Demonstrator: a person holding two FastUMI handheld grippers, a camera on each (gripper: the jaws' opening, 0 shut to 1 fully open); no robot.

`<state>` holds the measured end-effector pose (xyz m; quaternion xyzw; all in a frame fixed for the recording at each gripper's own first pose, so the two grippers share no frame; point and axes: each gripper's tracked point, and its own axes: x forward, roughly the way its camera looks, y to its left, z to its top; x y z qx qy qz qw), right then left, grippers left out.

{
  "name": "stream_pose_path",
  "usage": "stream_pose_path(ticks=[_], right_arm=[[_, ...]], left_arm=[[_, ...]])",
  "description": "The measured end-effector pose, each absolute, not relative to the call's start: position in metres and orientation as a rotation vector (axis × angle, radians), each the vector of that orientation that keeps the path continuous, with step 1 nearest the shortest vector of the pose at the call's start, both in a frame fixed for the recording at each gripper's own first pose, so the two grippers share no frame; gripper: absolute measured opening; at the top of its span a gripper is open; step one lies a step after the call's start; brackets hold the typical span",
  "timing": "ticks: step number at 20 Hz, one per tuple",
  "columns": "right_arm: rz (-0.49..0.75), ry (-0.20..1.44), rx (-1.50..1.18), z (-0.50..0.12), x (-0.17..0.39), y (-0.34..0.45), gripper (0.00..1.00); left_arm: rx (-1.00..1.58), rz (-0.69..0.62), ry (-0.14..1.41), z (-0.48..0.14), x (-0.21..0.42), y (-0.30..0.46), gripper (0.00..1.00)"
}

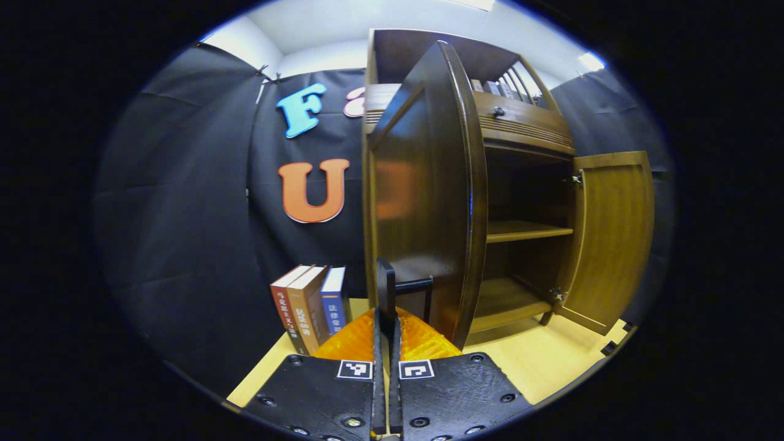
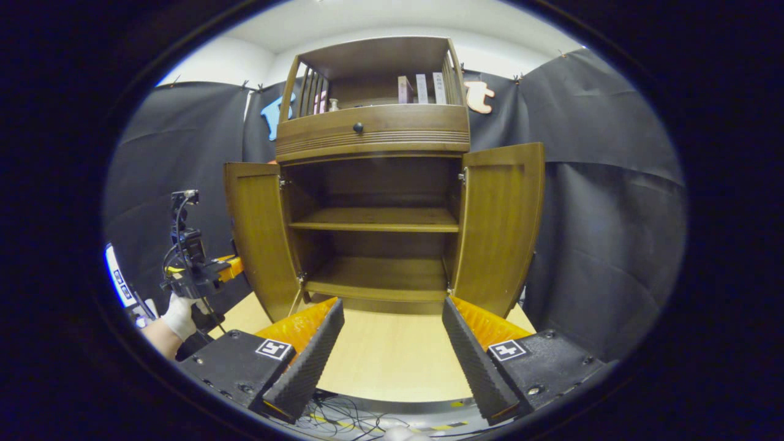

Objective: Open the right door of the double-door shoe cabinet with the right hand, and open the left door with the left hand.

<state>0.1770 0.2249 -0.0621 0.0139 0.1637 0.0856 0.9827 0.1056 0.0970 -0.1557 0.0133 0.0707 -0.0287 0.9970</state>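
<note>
The shoe cabinet (image 2: 373, 184) stands on the pale wooden desk (image 2: 392, 361) against the booth wall, and both of its lower doors stand swung wide. In the right gripper view the right door (image 2: 499, 226) and the left door (image 2: 260, 236) each hang out to their own side, baring 2 shelves inside with nothing on them.

The right claw (image 2: 392, 349) sits back from the cabinet, low over the desk, its fingers spread wide and holding nothing. It touches neither door.

The left claw (image 1: 386, 288) is close against the outer face of the left door (image 1: 422, 190), its fingers pressed together with no gap visible between them. A thin dark bar, which looks like the door's handle (image 1: 413, 285), sits just beside the fingertips; I cannot tell whether the fingers pinch it or merely rest alongside. In the right gripper view the same claw (image 2: 196, 269) and the gloved hand (image 2: 177, 315) holding it appear left of the cabinet. 3 books (image 1: 309, 306) stand on the desk beside the cabinet.

By my reading, both openings are done and the task is at its tail end. The next move calls for parting the left claw's fingers and drawing it straight back, without nudging the door shut.
</note>
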Motion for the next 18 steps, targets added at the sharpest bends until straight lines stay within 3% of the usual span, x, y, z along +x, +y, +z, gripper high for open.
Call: stream_pose_path(ticks=[18], right_arm=[[0.157, 0.357, 0.062, -0.076, 0.190, 0.225, 1.00]], left_arm=[[0.009, -0.292, 0.180, -0.160, 0.119, 0.163, 0.01]])
